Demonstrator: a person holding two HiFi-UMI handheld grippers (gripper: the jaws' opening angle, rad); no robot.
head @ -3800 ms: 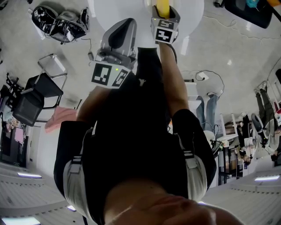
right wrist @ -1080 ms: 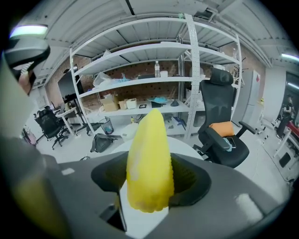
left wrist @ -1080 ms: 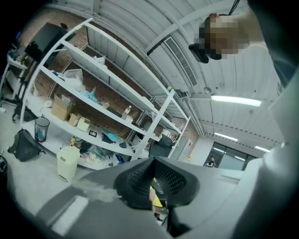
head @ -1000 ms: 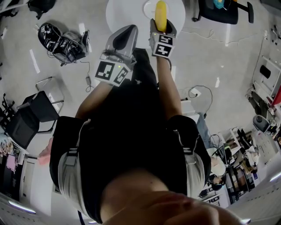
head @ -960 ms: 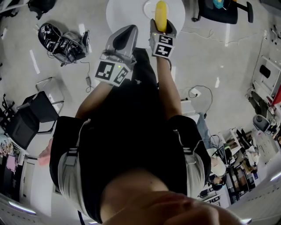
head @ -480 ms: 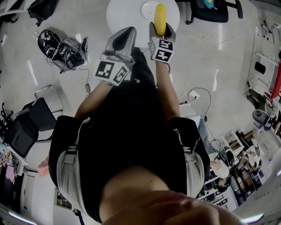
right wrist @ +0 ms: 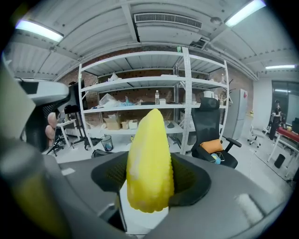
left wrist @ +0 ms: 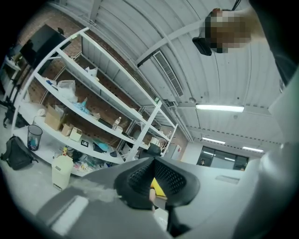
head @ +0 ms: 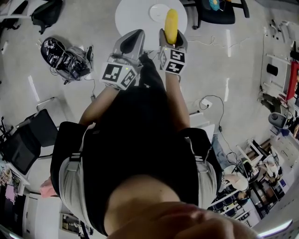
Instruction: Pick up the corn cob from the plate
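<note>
You're standing in a lab-style workshop.
White metal shelving racks [right wrist: 154, 93] stacked with boxes [right wrist: 112, 122] line a brick wall [right wrist: 140, 67] in front of you. There's 1 black office chair [right wrist: 212, 126], strip lights [right wrist: 243, 11] on the panelled ceiling, and a pile of cabled gear [head: 65, 51] on the grey floor [head: 247, 70].

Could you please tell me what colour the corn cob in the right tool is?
Plain yellow. The corn cob shows best in the right gripper view.

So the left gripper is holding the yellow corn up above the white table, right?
Not quite. It is the right gripper that holds the yellow corn up above the white table. The right gripper view shows the corn clamped between its jaws.
</note>
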